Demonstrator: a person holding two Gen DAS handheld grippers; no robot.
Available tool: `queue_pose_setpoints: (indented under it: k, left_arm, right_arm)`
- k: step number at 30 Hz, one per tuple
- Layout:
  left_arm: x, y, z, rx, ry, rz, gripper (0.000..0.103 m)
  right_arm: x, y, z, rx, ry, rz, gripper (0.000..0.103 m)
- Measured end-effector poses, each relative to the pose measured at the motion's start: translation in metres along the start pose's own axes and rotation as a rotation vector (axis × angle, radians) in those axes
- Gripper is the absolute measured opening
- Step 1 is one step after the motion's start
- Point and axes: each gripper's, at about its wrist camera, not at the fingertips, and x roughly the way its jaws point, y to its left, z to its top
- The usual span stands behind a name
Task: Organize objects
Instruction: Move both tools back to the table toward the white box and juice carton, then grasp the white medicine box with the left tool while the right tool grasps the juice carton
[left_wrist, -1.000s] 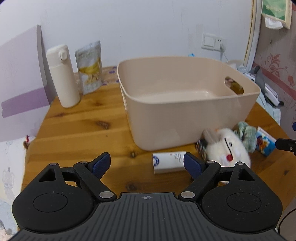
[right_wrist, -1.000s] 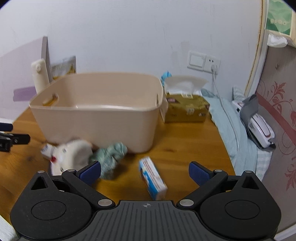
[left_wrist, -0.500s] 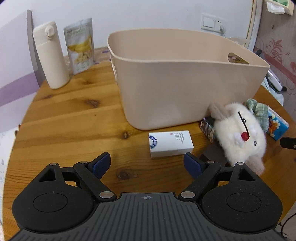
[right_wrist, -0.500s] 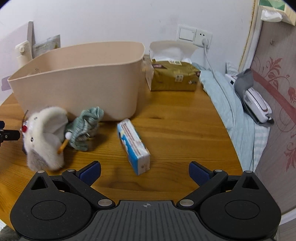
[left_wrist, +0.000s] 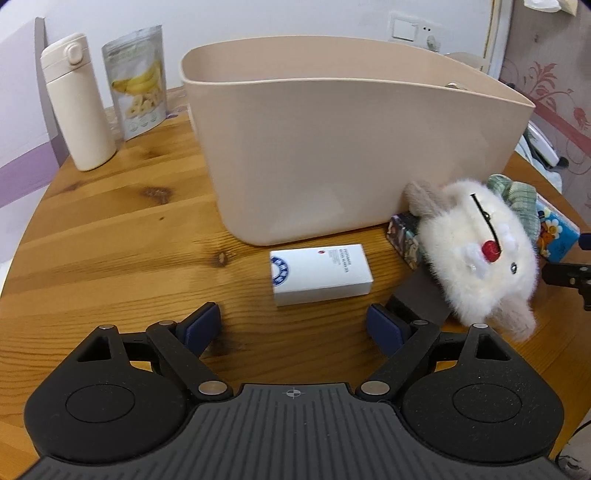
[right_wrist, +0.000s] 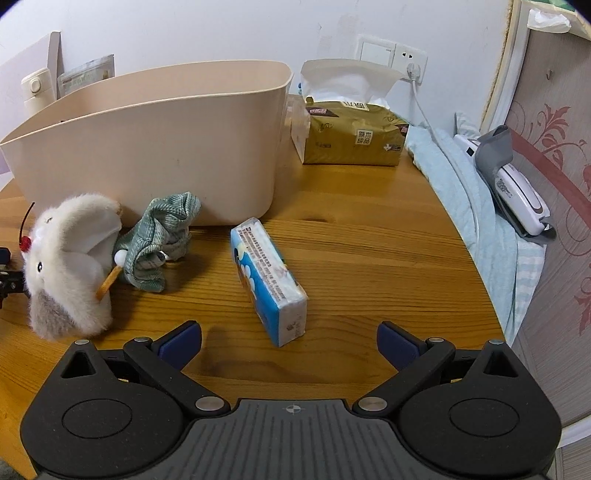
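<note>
Left gripper (left_wrist: 293, 325) jaws wide, nothing between; white box (left_wrist: 320, 274) lying just ahead on the table (left_wrist: 110, 236). Right gripper (right_wrist: 290, 339) same, wide and empty, blue tissue pack (right_wrist: 267, 280) right in front. Further out: plush toy (left_wrist: 480, 254), green cloth (right_wrist: 159, 240), small dark box (left_wrist: 404, 236), all loose beside the beige bin (left_wrist: 351, 155). Nothing visibly binned, so likely at the start; everything left to do. Left view only: thermos (left_wrist: 75, 101), snack pouch (left_wrist: 138, 79). Right view only: gold tissue box (right_wrist: 354, 136). Bin interior hidden in both.
</note>
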Motion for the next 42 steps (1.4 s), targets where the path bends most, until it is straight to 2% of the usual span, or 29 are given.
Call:
queue_pose_setpoints:
  k: [9,13,19,30,32,35,38,40,42]
  left_arm:
    - [0.01,-0.005,0.007,-0.017,-0.018,0.014,0.096]
    - [0.017,-0.007,0.01,-0.03,-0.017,0.028,0.103]
    - [0.023,-0.007,0.019,-0.046,0.006,0.041,0.103]
    - [0.027,-0.007,0.017,-0.063,-0.057,0.058,0.103]
    - [0.027,-0.006,0.016,-0.063,-0.068,0.062,0.103]
    - [0.027,-0.006,0.015,-0.065,-0.073,0.065,0.103]
    - [0.024,-0.006,0.015,-0.073,-0.092,0.073,0.087]
    - [0.021,-0.005,0.016,-0.074,-0.099,0.073,0.071]
    - [0.018,-0.004,0.017,-0.08,-0.103,0.077,0.061]
  right_arm:
    - [0.005,0.001,0.001,0.019,-0.021,0.001,0.102]
    - [0.008,0.0,0.003,0.033,-0.024,0.004,0.099]
    - [0.015,0.002,0.006,0.036,-0.023,0.011,0.095]
    - [0.026,0.004,0.008,0.045,-0.028,0.029,0.094]
    - [0.027,0.003,0.008,0.042,-0.033,0.029,0.092]
    - [0.026,0.004,0.009,0.039,-0.045,0.033,0.082]
    - [0.025,0.004,0.01,0.031,-0.049,0.042,0.074]
    - [0.024,0.004,0.011,0.029,-0.053,0.053,0.062]
    - [0.024,0.005,0.012,0.025,-0.054,0.06,0.055]
